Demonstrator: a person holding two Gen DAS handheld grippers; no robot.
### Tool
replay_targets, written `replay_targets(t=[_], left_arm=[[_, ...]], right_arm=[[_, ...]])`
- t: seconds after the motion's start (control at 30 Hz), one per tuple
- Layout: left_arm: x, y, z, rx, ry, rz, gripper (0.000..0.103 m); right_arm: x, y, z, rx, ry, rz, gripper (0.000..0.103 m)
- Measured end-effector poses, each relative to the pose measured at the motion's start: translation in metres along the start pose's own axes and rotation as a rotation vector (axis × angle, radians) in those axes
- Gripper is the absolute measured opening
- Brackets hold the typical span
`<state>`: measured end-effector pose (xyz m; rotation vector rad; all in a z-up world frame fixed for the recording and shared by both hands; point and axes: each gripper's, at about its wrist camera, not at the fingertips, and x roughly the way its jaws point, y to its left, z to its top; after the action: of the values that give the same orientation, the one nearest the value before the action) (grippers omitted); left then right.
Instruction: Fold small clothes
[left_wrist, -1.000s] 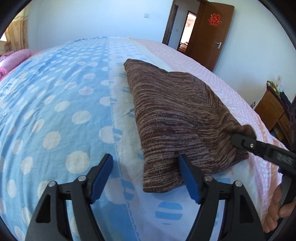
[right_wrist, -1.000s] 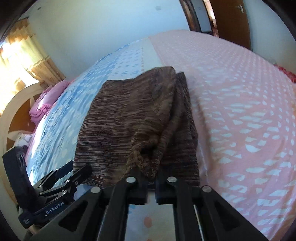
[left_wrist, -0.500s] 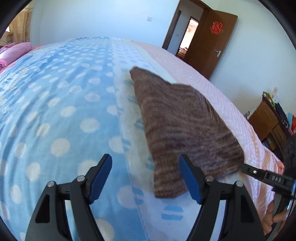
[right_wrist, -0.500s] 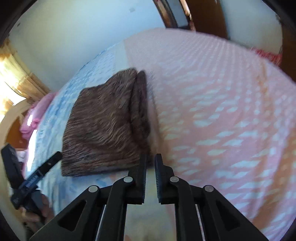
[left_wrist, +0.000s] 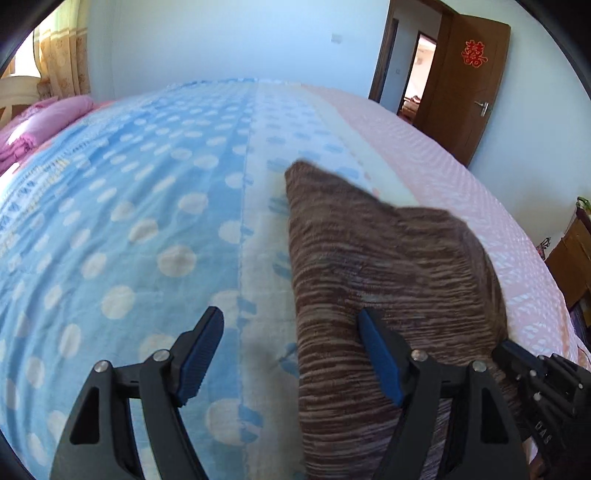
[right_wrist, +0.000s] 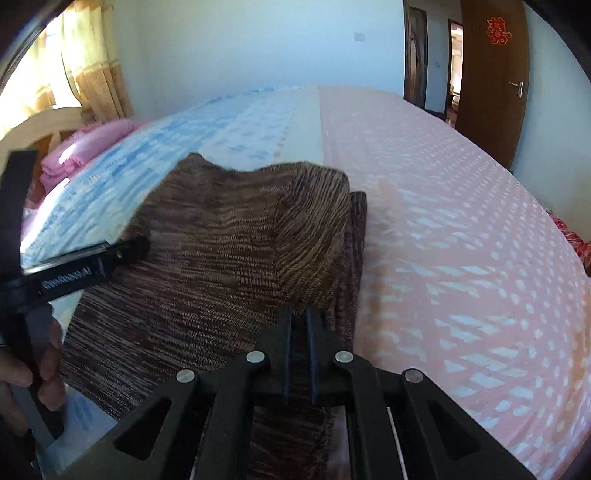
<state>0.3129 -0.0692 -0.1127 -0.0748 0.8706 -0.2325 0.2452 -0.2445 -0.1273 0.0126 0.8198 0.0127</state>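
The brown knit garment (left_wrist: 388, 266) lies folded on the bed (left_wrist: 129, 221), straddling the seam where the blue spotted cover meets the pink one, and both tools are at its near end. The left gripper (left_wrist: 291, 354) stands wide open, its blue pads (left_wrist: 201, 354) spread so that the garment's near left corner sits between them; one finger hangs over the bare bedcover, the other over the knit, and neither seems to be pinching anything. The right gripper (right_wrist: 298, 325) is drawn nearly shut, only a thin slit showing between its fingers, and it sits tight against the near right corner where a raised hump of cloth bulges just ahead of the tips; the cloth appears to be caught there, though the exact bite is hidden by the fingers. To my eye this thing will handle as soft, light and floppy: a loose striped knit with no stiffness, several layers thick along the right-hand edge beside that gripper. It should sag and stretch if lifted by one point, and the layers may slide apart unless they are taken together. The sensible hold looks to be the two near corners, all layers pinched at once, with the left one closing on the corner already between its pads. The fuzzy bedcover may drag on the knit.
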Motion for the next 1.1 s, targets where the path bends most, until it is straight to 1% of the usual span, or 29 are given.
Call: replay_targets(t=[0.07,0.1,0.17,0.2,0.27,0.33,0.37,0.4,0.47,0.5,0.57,0.6,0.63,0.67,0.7,0.73,0.77,0.8,0.83,0.9,1.0,1.03,1.1], left_arm=[[0.005,0.005,-0.005,-0.025,-0.002,0.006,0.091],[0.006,0.005,-0.004,-0.034,-0.001,0.016,0.093],[0.008,0.003,-0.003,-0.029,0.006,0.036,0.096],[0.008,0.001,-0.004,-0.021,0.003,0.043,0.096],[0.007,0.0,-0.004,-0.017,-0.004,0.047,0.096],[0.007,0.001,-0.004,-0.021,-0.005,0.044,0.096],[0.008,0.001,-0.004,-0.02,-0.006,0.044,0.096],[0.007,0.0,-0.005,-0.019,-0.006,0.045,0.096],[0.007,-0.001,-0.005,-0.016,-0.009,0.05,0.096],[0.006,-0.002,-0.006,-0.014,-0.009,0.053,0.096],[0.006,-0.004,-0.006,-0.008,-0.01,0.062,0.096],[0.006,-0.004,-0.006,-0.006,-0.011,0.065,0.096],[0.006,-0.004,-0.006,-0.006,-0.011,0.066,0.097],[0.006,-0.004,-0.006,-0.007,-0.01,0.065,0.097],[0.006,-0.003,-0.006,-0.009,-0.009,0.063,0.097],[0.006,-0.003,-0.006,-0.01,-0.008,0.062,0.097],[0.006,-0.002,-0.006,-0.011,-0.008,0.06,0.097],[0.006,-0.002,-0.006,-0.011,-0.006,0.058,0.098],[0.006,-0.003,-0.006,-0.009,-0.006,0.059,0.098],[0.006,-0.003,-0.006,-0.005,-0.007,0.065,0.098],[0.005,-0.002,-0.008,-0.007,-0.004,0.064,0.099],[0.002,-0.001,-0.009,-0.007,-0.002,0.056,0.099],[-0.002,0.005,-0.013,-0.016,0.002,0.019,0.099]], right_arm=[[0.001,-0.019,-0.004,0.061,0.014,-0.094,0.007],[0.008,-0.031,-0.007,0.092,0.057,-0.141,0.004],[0.009,-0.055,-0.011,0.215,0.056,-0.035,0.002],[0.009,-0.058,-0.012,0.231,0.048,-0.019,0.002],[0.008,-0.052,-0.012,0.207,0.034,-0.042,0.002],[0.001,-0.042,-0.01,0.166,0.009,-0.085,0.002],[-0.005,-0.035,-0.008,0.142,-0.019,-0.114,0.002],[-0.012,-0.03,-0.004,0.118,-0.053,-0.123,0.002],[-0.03,-0.011,0.011,0.05,-0.137,-0.112,0.006],[-0.034,0.0,0.021,0.009,-0.161,-0.099,0.006],[-0.03,0.021,0.037,-0.066,-0.159,-0.096,0.006],[-0.021,0.032,0.046,-0.095,-0.135,-0.095,0.006],[-0.005,0.038,0.055,-0.116,-0.092,-0.086,0.006],[0.015,0.039,0.061,-0.118,-0.034,-0.068,0.006],[0.029,0.038,0.062,-0.106,0.003,-0.06,0.006],[0.05,0.032,0.061,-0.081,0.054,-0.075,0.005],[0.06,0.027,0.061,-0.076,0.056,-0.099,0.005],[0.061,0.022,0.06,-0.076,0.019,-0.096,0.005],[0.063,0.016,0.061,-0.052,0.02,-0.075,0.005],[0.062,0.01,0.059,-0.005,0.014,-0.061,0.005],[0.058,0.008,0.054,-0.003,-0.005,-0.054,0.005],[0.057,0.006,0.052,0.008,-0.013,-0.042,0.005],[0.048,-0.008,0.047,0.068,-0.038,0.023,0.007]])
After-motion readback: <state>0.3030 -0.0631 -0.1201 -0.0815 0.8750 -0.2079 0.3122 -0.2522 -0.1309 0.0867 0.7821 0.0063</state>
